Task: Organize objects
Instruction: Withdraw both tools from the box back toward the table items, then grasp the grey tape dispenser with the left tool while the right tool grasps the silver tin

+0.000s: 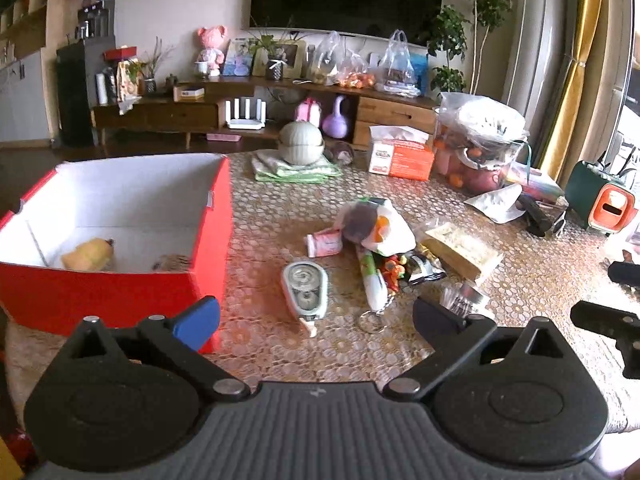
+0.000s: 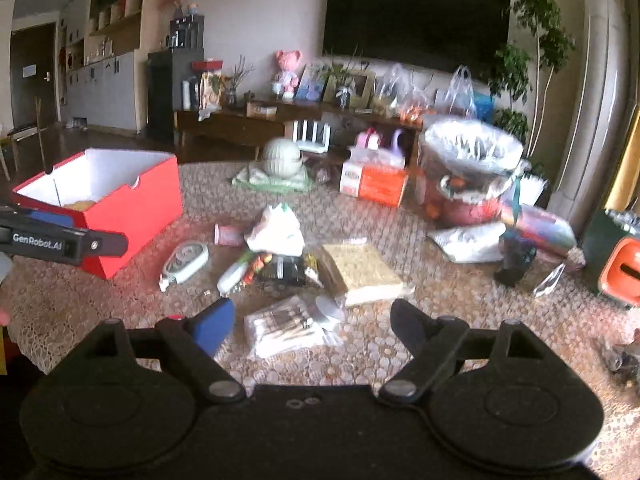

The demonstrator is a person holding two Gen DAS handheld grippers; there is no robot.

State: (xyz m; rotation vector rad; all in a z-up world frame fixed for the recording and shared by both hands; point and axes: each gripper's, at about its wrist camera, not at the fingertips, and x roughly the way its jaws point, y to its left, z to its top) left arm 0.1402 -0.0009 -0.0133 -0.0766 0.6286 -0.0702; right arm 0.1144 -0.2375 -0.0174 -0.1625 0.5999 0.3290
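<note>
From the left wrist view, the left gripper [image 1: 316,316] hung with its jaws spread wide and nothing between them, low over the patterned tablecloth [image 1: 280,208]. The red box [image 1: 120,288] stood just to its left, and inside lay a yellowish plush toy [image 1: 88,254] and a second, brownish item [image 1: 174,263] too hidden to name. So a small part of the sorting looked done. Most was still out on the cloth: a correction tape dispenser [image 1: 305,290] straight ahead, a white keychain pen [image 1: 372,280], a small pink packet [image 1: 325,242], a white bag with a dark fuzzy thing [image 1: 374,224] and a flat wrapped snack [image 1: 460,250].

From the right wrist view, the right gripper [image 2: 312,320] also stood spread and empty, hovering just above a clear packet of cotton swabs [image 2: 284,330] that lay between the fingertips' line and the camera. The red box [image 2: 120,200] was well to the left, beyond the left gripper [image 2: 64,242]. The tape dispenser [image 2: 186,260], a black snack pouch [image 2: 286,270] and a beige wrapped block [image 2: 360,272] lay scattered between. By my judgement the task was early, with nearly the whole pile left to box.
</note>
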